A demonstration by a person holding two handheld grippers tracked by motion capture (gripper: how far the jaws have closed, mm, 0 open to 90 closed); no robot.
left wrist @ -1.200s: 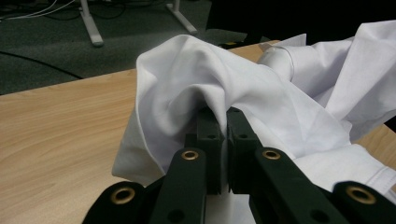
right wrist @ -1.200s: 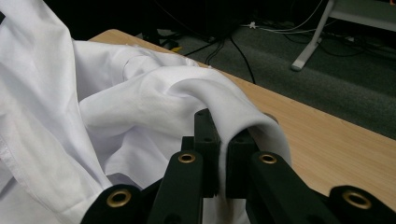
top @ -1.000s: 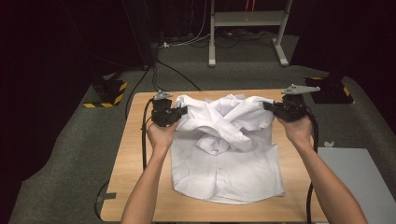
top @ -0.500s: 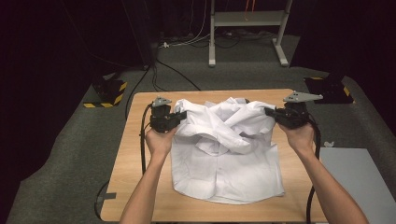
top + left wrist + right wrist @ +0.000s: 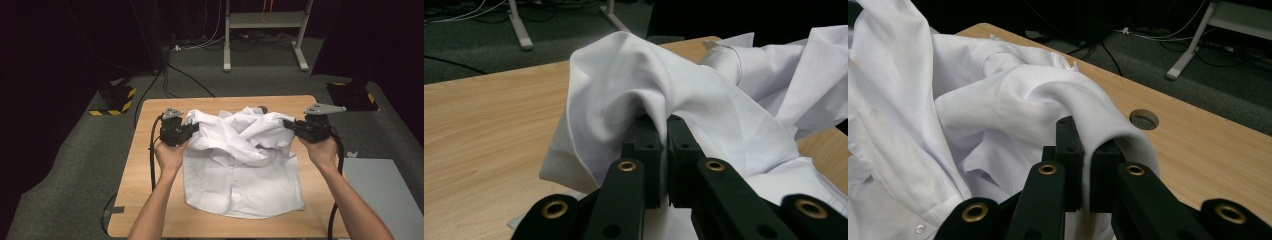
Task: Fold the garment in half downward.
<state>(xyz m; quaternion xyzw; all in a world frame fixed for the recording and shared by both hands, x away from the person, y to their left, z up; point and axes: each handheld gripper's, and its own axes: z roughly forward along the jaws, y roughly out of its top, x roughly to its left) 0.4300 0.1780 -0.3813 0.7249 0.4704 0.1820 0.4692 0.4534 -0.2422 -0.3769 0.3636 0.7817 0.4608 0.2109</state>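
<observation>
Light wooden rectangular table (image 5: 150, 200) on grey carpet, with a round cable hole (image 5: 1144, 119) through the top near its far right corner. Spread over the middle of the table, a white cotton button-up shirt (image 5: 245, 185): lower body lying flat toward the near edge, upper half gathered into loose folds toward the far edge, sleeves crossed over each other on top. Raised off the board at both upper corners. At the left corner, black two-jaw left gripper (image 5: 192, 128) held in a bare hand, jaws pressed together on a fold of the white fabric (image 5: 664, 117), cloth draping up and over the black pads. At the right corner, black two-jaw right gripper (image 5: 288, 124), likewise pinched tight on a rolled fold (image 5: 1090, 107) of the shirt. Grey three-cornered plates on top of both grippers, black cables trailing back along the forearms. One small clear button (image 5: 921, 228) visible on the placket at the lower left of the right gripper view.
</observation>
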